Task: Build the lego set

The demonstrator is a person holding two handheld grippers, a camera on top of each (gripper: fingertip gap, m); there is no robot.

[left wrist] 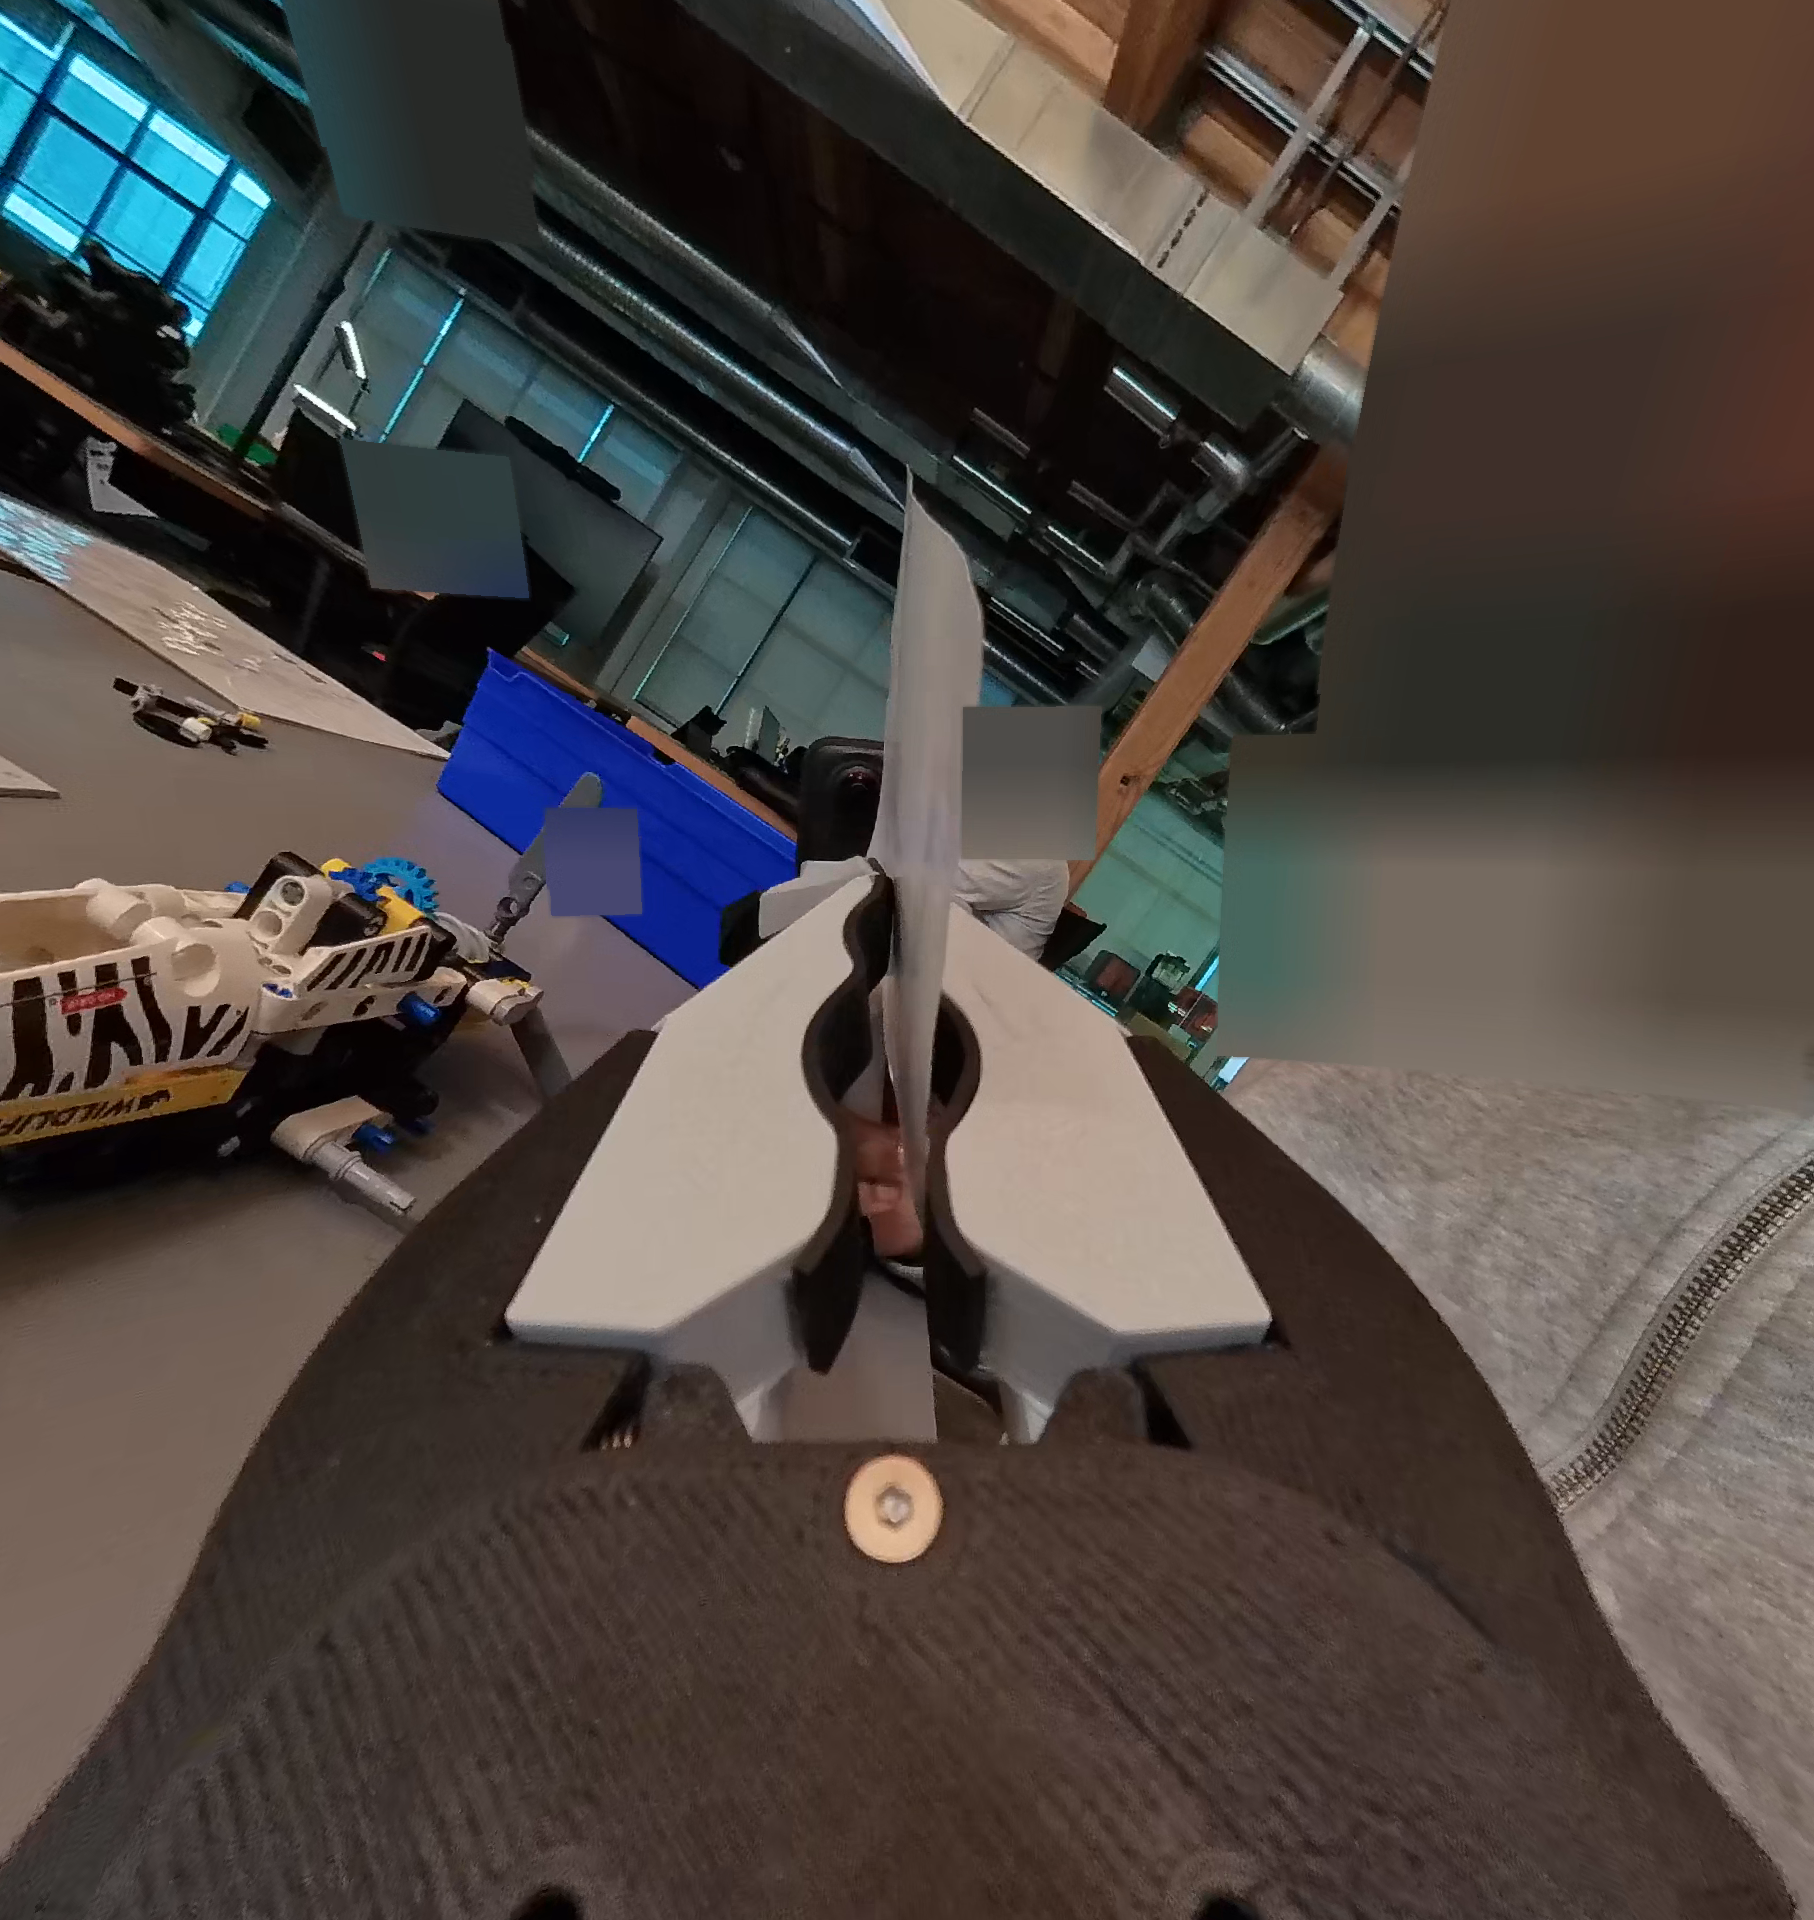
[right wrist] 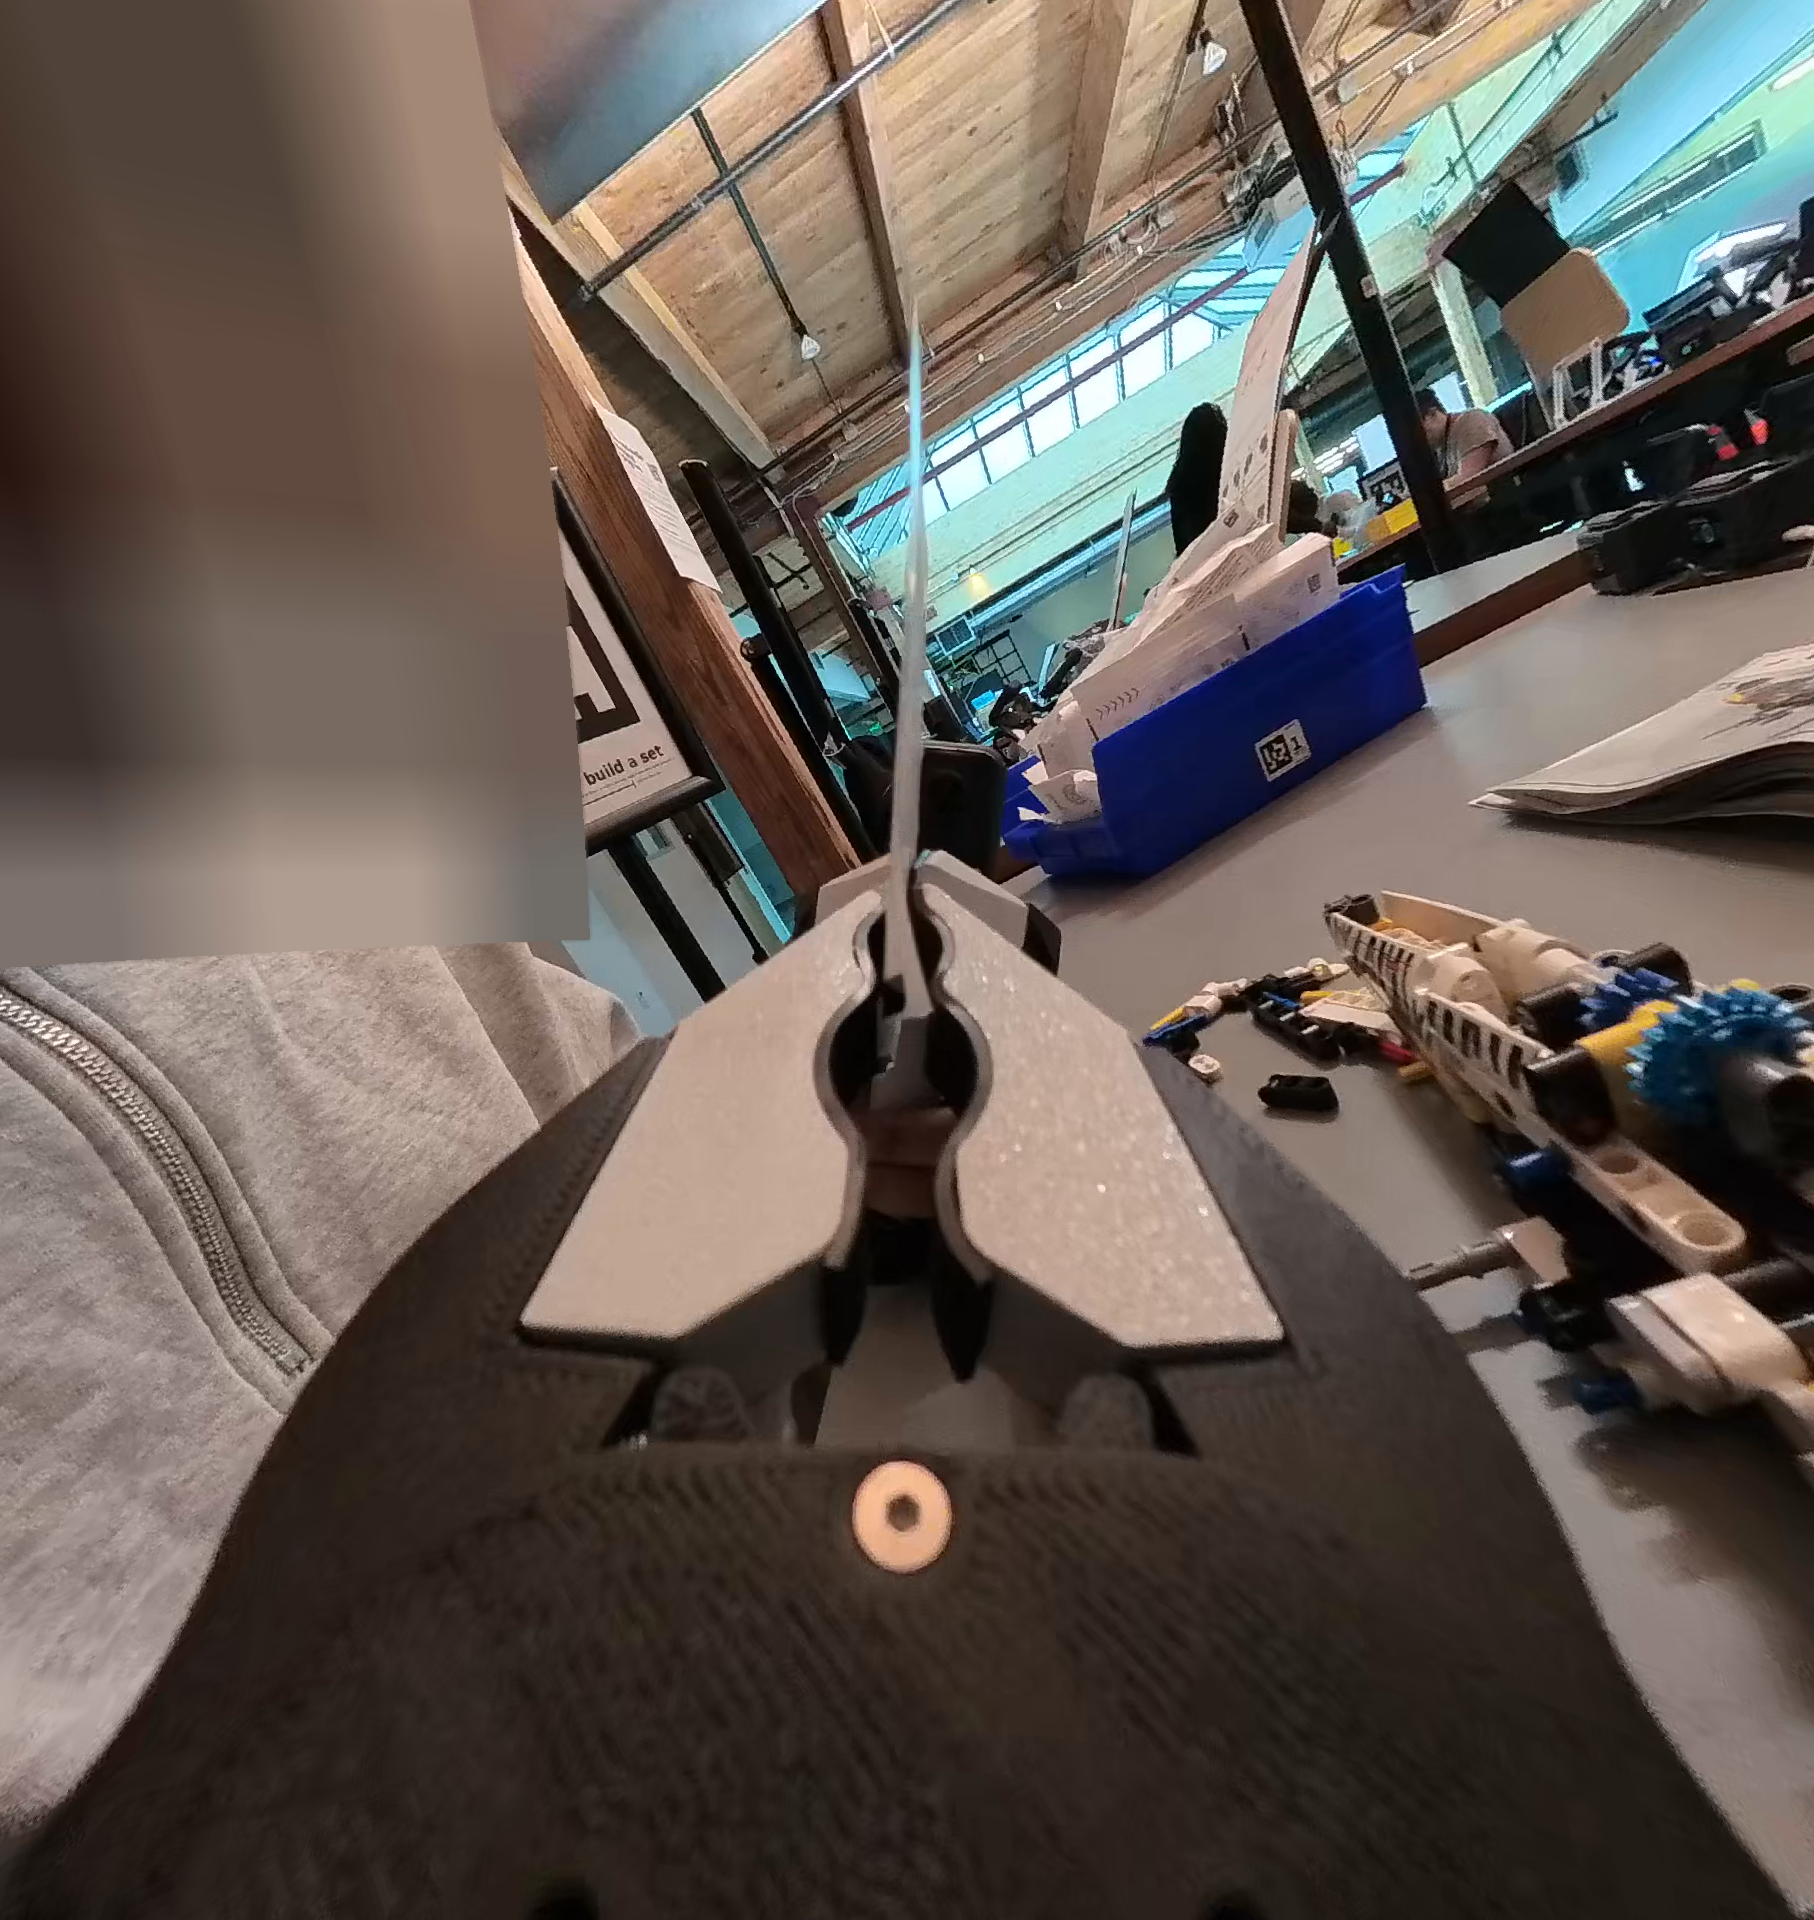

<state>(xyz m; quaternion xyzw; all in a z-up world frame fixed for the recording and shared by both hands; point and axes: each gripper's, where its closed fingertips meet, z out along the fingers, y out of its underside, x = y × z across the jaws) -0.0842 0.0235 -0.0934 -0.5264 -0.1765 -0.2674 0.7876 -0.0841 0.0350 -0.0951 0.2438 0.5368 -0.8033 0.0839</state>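
Observation:
My left gripper (left wrist: pixel 898 894) is shut on a thin white paper sheet (left wrist: pixel 929 707). The sheet shows edge-on and stands up out of the jaws. My right gripper (right wrist: pixel 918 883) is shut on the same sheet (right wrist: pixel 911 644), close in front of the person. The two grippers face each other tip to tip. The right gripper's tip (left wrist: pixel 809 899) shows just behind my left one, and the left gripper's tip (right wrist: pixel 986 899) shows behind my right one. The partly built lego vehicle with zebra stripes (left wrist: pixel 134 997) lies on the grey table (left wrist: pixel 155 1455). It also shows in the right wrist view (right wrist: pixel 1568 1049).
A blue bin (right wrist: pixel 1246 727) filled with white paper bags stands at the table's far side, also in the left wrist view (left wrist: pixel 612 790). An open instruction booklet (right wrist: pixel 1713 748) lies beyond the vehicle. Loose small pieces (right wrist: pixel 1287 1018) lie beside it. A person's grey zip sweater (left wrist: pixel 1505 1351) is close by. My two grippers' fingertips are within a few centimetres of each other.

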